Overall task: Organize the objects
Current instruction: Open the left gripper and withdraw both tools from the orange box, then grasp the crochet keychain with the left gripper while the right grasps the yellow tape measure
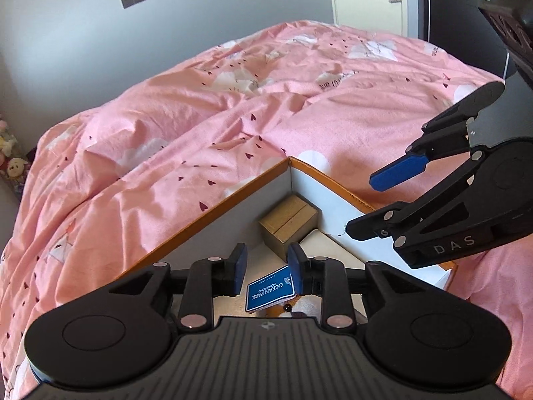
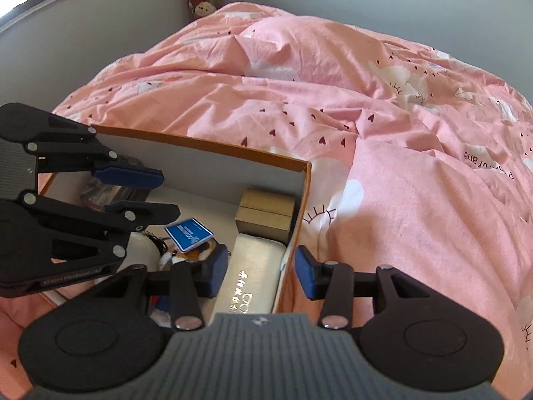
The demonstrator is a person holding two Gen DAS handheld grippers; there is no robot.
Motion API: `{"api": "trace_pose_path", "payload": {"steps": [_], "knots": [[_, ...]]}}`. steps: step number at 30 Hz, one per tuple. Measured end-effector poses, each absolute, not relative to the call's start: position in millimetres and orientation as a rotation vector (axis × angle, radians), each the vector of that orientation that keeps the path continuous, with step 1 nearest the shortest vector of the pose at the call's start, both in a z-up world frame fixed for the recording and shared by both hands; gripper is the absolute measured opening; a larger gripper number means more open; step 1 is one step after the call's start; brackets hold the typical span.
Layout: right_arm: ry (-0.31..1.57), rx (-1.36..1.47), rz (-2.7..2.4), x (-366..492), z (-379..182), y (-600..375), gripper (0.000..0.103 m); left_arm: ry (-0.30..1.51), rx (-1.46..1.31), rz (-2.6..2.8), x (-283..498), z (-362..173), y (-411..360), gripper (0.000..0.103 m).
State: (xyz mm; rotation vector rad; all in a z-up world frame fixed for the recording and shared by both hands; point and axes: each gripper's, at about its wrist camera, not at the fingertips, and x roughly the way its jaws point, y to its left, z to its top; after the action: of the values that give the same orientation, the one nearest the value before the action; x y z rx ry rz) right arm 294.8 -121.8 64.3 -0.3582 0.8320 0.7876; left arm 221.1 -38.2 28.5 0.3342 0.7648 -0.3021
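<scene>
- Two grippers hang over an open orange-edged box (image 2: 206, 156) that sits on a pink duvet (image 2: 383, 126).
- The left gripper (image 1: 266, 270) has its blue pads apart with nothing pressed between them; a blue "Ocean Park" tag (image 1: 269, 288) lies below the gap, just beside the pad at 3 o'clock.
- The right gripper (image 2: 258, 271) stands with its jaws apart, straddling the box's wall at 3 o'clock, gripping nothing.
- Inside the box, a small brown carton (image 2: 265, 215) sits in the corner at 12 o'clock, touching a silver case (image 2: 253, 273) that lies along the wall at 3 o'clock.
- A plush toy (image 2: 190, 253) wearing the tag lies at 9 o'clock from the case.
- A dark packet (image 2: 100, 195) rests near the far wall at about 10 o'clock.
</scene>
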Motion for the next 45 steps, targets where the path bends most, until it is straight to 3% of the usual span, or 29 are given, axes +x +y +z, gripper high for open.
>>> {"api": "trace_pose_path", "payload": {"steps": [8, 13, 16, 26, 34, 45], "knots": [[0.719, -0.221, 0.818, 235.1, 79.7, -142.9, 0.057, 0.701, 0.205, -0.198, 149.4, 58.5, -12.2, 0.034], [0.689, -0.197, 0.878, 186.9, 73.0, -154.5, 0.058, 0.742, 0.090, -0.153, 113.1, 43.0, -9.1, 0.034], [0.683, -0.191, 0.892, 161.4, 60.3, -157.8, 0.066, 0.783, 0.047, -0.144, 95.4, 22.4, -12.7, 0.039], [0.791, -0.334, 0.770, 136.3, -3.8, -143.1, 0.065, 0.893, -0.011, -0.043, 78.7, -36.0, -1.8, 0.047], [0.926, -0.375, 0.797, 140.7, -31.3, -130.9, 0.064, 0.930, -0.079, -0.064, 78.6, -48.2, 3.6, 0.047], [0.960, -0.422, 0.837, 144.2, -39.3, -120.6, 0.066, 0.924, -0.119, -0.106, 84.3, -55.3, 12.6, 0.050]]}}
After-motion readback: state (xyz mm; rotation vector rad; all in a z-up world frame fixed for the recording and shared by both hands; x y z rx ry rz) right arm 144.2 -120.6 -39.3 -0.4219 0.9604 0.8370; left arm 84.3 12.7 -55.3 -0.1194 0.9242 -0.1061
